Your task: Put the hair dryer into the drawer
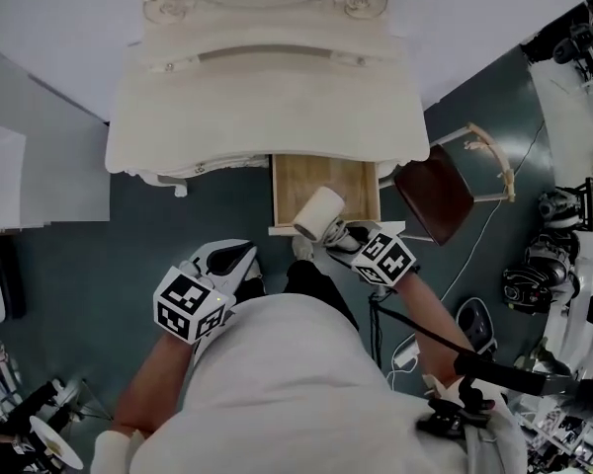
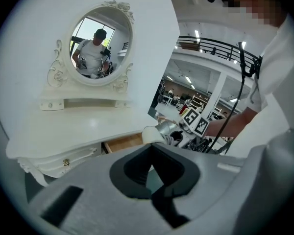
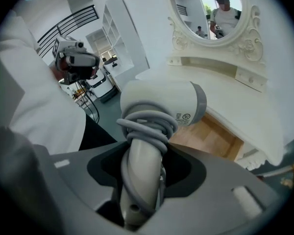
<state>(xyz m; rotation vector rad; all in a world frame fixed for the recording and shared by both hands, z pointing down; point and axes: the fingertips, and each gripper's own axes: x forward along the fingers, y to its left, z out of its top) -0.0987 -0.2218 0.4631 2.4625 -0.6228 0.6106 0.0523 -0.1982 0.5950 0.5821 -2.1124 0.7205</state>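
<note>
Starting at your left, your left gripper (image 1: 235, 257) hangs over the dark floor in front of the white dressing table (image 1: 257, 107). Its claw is spread apart with nothing in it, and only floor shows through the gap. The sole print on it is the black-and-white square pattern on its marker cube (image 1: 190, 304), which carries no words.

Moving to the middle, the drawer (image 1: 311, 178) stands pulled out from under the tabletop, with bare pale wood inside. The hair dryer (image 3: 159, 104) is not in it. You hold it just above the drawer's front edge, barrel uppermost.

The hair dryer has a short, fat, cream-white barrel ending in a grey band (image 3: 200, 102). A grey cord (image 3: 146, 126) is wound in several loops round the top of its handle (image 3: 139, 180), with one strand running down the handle's side. Just in front of the band the barrel bears a few small printed marks (image 3: 186, 117), two of them round symbols. They are too small to read, and you can make out no brand name.

To the right, your right gripper (image 1: 344, 237) has its claw clamped on that handle, one jaw on each side. Its own cube shows the same kind of square pattern.

Farther right, a chair (image 1: 433, 194) with a dark brown seat stands beside the table's corner.
</note>
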